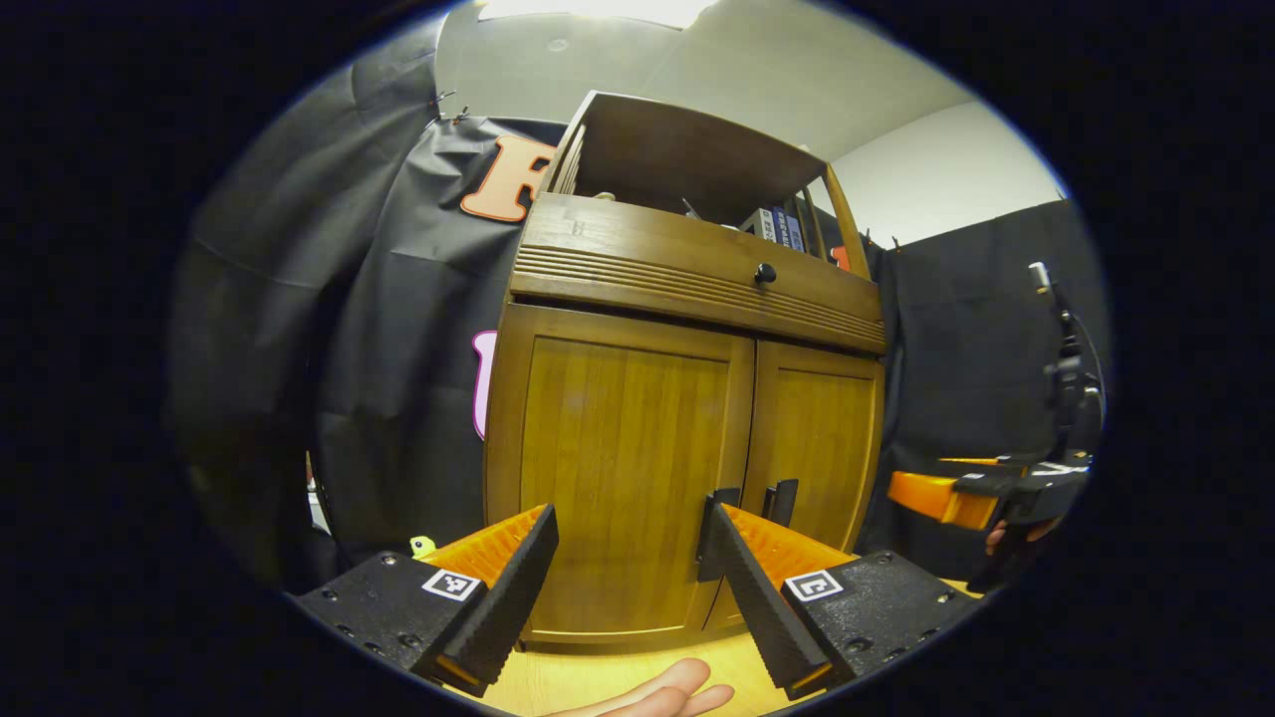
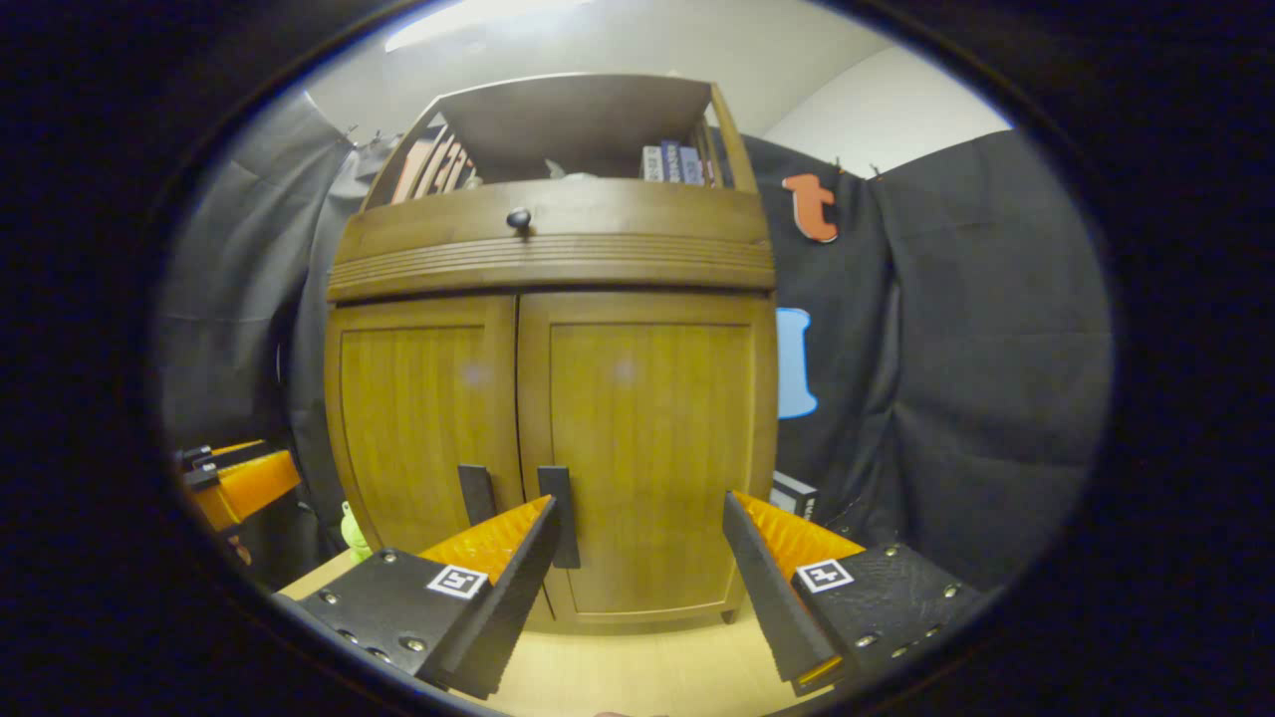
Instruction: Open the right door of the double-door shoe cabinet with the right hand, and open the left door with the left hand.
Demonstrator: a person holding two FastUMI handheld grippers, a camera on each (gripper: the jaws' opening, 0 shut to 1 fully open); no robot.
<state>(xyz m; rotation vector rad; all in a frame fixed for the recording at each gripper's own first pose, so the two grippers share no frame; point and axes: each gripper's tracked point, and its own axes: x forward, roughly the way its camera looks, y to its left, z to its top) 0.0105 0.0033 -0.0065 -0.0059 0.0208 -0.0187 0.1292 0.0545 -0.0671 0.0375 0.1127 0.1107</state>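
A brown wooden shoe cabinet stands ahead with both doors shut. In the left gripper view my left gripper is open in front of the left door, its right finger close to that door's black handle; the right door and its handle lie beyond. In the right gripper view my right gripper is open before the right door, its left finger next to the black handle. The left door and its handle sit left of it.
A drawer with a black knob tops the doors, and books stand on the open shelf above. The other gripper shows orange at the right edge. A hand rests low on the light wood floor. A small green toy sits left of the cabinet.
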